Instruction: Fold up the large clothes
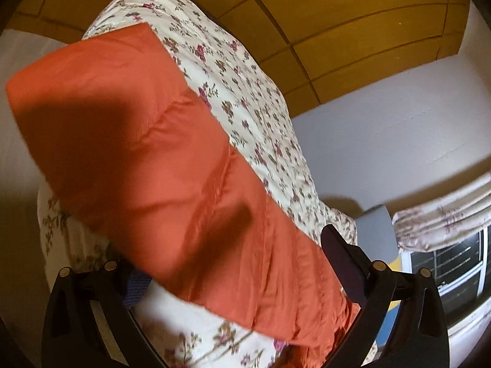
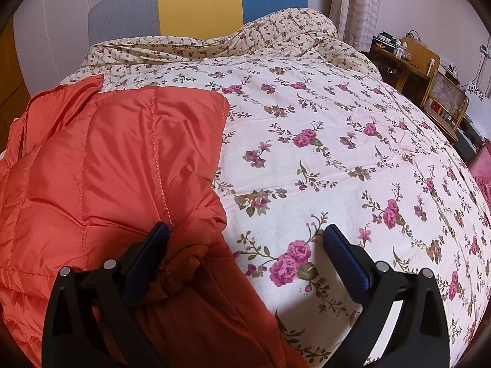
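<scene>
Two claws spread wide: right claw straddles the glossy quilted orange jacket at lower left on the floral bedspread; left claw lifts its rectangular fold.

The quilted jacket was orange; the bedspread was cream with pink roses; the headboard was grey, yellow and blue.
</scene>
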